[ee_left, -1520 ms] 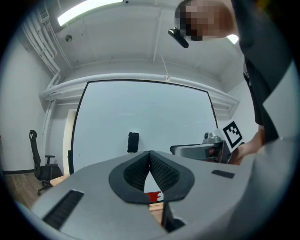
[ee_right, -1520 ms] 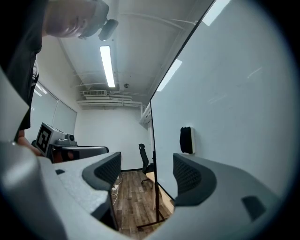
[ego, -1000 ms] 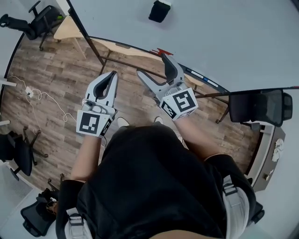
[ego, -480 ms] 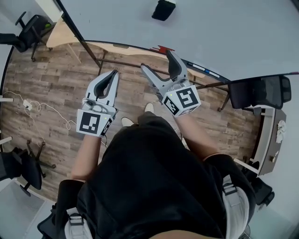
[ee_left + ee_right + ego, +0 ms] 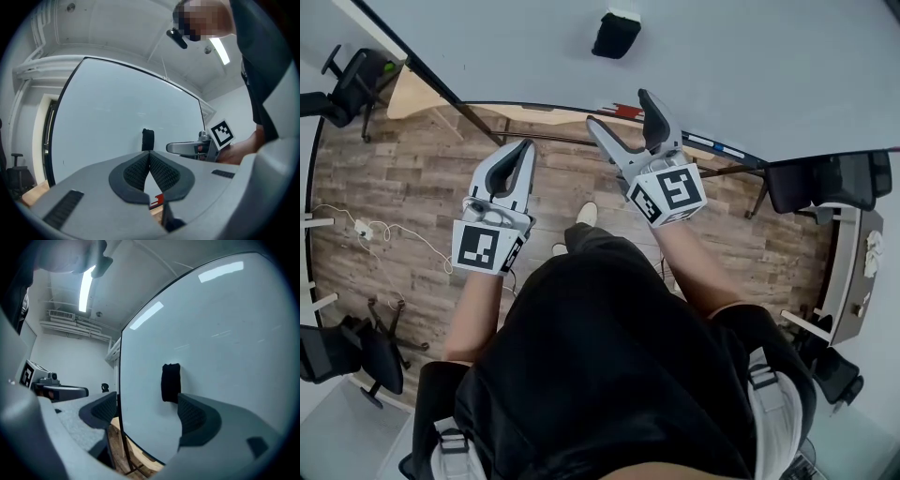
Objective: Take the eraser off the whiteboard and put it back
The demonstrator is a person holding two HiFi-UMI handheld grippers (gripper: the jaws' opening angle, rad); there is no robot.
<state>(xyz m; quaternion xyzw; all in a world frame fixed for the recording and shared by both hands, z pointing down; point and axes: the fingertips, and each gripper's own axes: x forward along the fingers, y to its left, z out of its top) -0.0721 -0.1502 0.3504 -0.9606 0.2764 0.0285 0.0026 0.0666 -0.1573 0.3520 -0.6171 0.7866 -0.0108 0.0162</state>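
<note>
A black eraser [image 5: 616, 35] sticks to the whiteboard [image 5: 750, 66] above both grippers; it also shows as the eraser [image 5: 170, 382] in the right gripper view and the eraser [image 5: 147, 139] in the left gripper view. My right gripper [image 5: 622, 116] is open, jaws wide apart, pointing up at the board a short way below the eraser. My left gripper [image 5: 521, 159] is shut with nothing in it, lower and to the left. In the left gripper view the pads [image 5: 159, 168] meet at the tips.
A marker tray [image 5: 703, 142] with pens and a red item [image 5: 623, 110] runs along the whiteboard's lower edge. Office chairs [image 5: 825, 183] stand right and left [image 5: 347, 75] on the wood floor. A cable [image 5: 384, 244] lies on the floor at left.
Both grippers have risen toward the whiteboard; the right one has moved up and closer to the eraser. Jaw states are unchanged.
</note>
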